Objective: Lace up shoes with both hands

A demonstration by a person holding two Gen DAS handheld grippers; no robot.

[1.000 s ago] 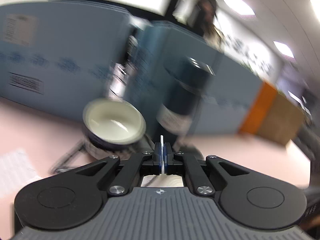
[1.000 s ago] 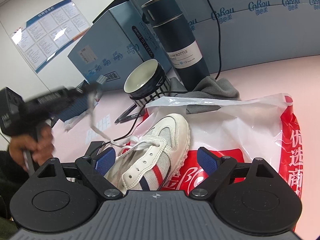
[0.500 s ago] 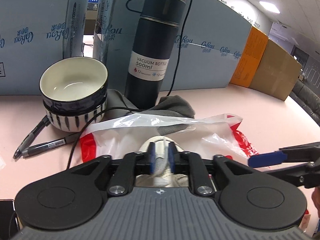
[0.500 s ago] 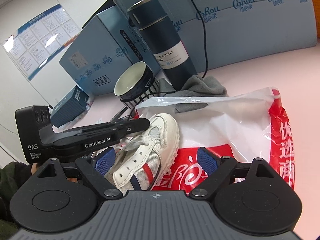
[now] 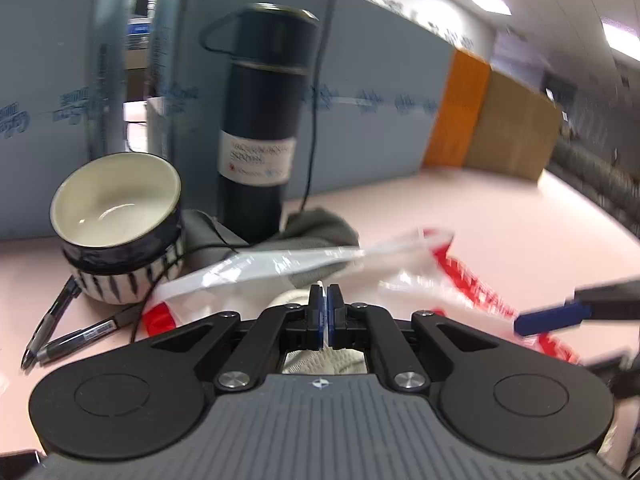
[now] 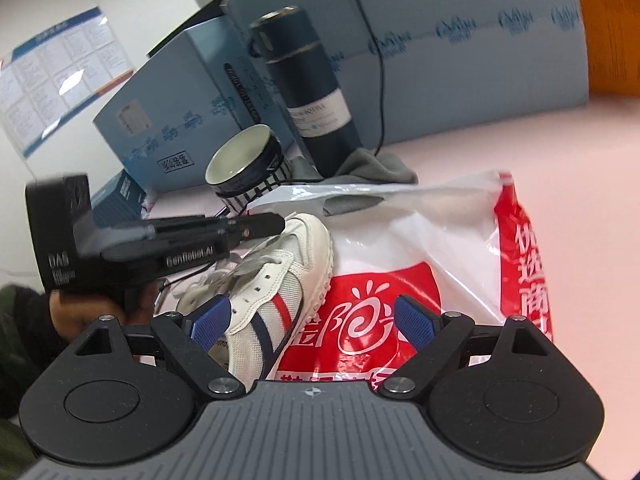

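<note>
L gripper body read "GenRobot.AI" + "DAS"; bag had red Chinese chars; flask label too blurred.

Shoe off-white with red and navy side stripes, white laces. Bag translucent white with red panels and white print. Flask dark navy, white label. Bowl cream inside, navy rim band, white base with dark stripes. Cloth grey. Table pale pink. Boxes light blue with darker blue lettering. Both grippers black with blue pads. Pens black and grey.
</note>
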